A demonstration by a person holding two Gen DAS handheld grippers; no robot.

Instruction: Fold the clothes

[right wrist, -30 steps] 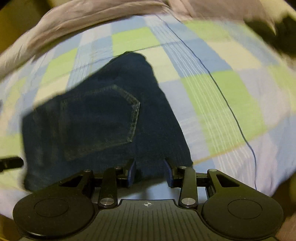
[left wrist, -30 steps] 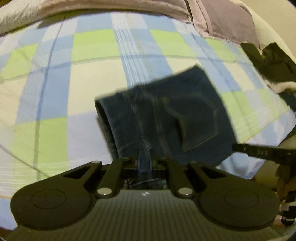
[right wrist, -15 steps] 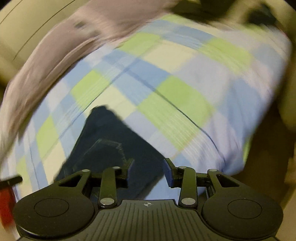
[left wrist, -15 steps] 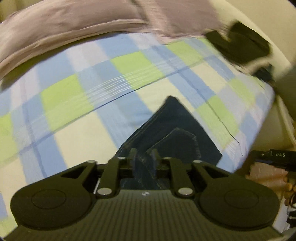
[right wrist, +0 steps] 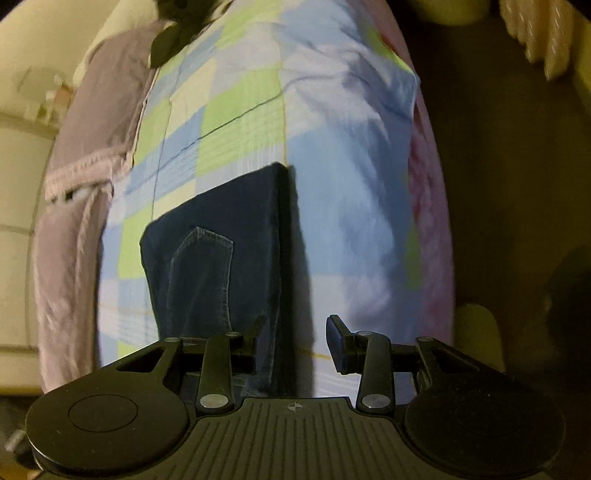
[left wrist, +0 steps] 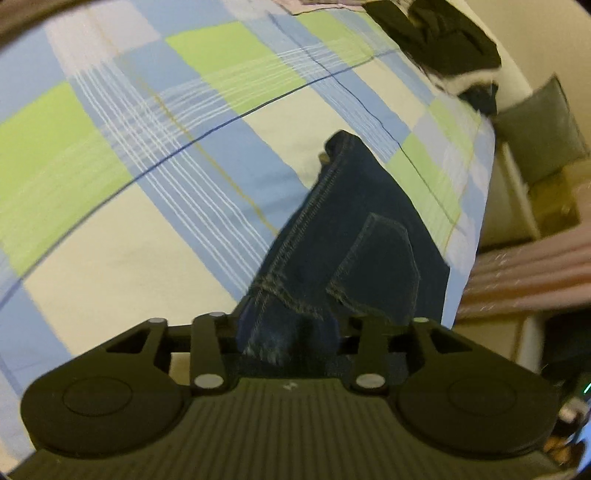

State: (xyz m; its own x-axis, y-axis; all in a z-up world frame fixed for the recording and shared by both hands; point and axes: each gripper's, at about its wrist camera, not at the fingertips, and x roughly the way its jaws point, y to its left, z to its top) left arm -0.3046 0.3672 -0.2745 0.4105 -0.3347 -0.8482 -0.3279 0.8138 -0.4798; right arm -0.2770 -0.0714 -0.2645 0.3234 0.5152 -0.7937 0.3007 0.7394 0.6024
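Folded dark blue jeans (left wrist: 354,236) with a stitched back pocket lie on the checked bedsheet (left wrist: 147,147). In the left wrist view the near end of the jeans bunches up between the fingers of my left gripper (left wrist: 291,332), which is shut on the denim. In the right wrist view the jeans (right wrist: 221,258) lie ahead and left of my right gripper (right wrist: 295,339). It is open, with its left finger (right wrist: 255,336) over the jeans' near right edge and nothing held.
A dark garment pile (left wrist: 439,33) lies at the far right corner of the bed. A lilac blanket (right wrist: 81,155) lies along the bed's left side in the right wrist view. The bed edge (left wrist: 476,206) drops to furniture and floor on the right.
Both cameras have swung round, so the bed looks rotated. The jeans stay folded on the sheet. The left gripper remains shut on the denim and the right stays open.
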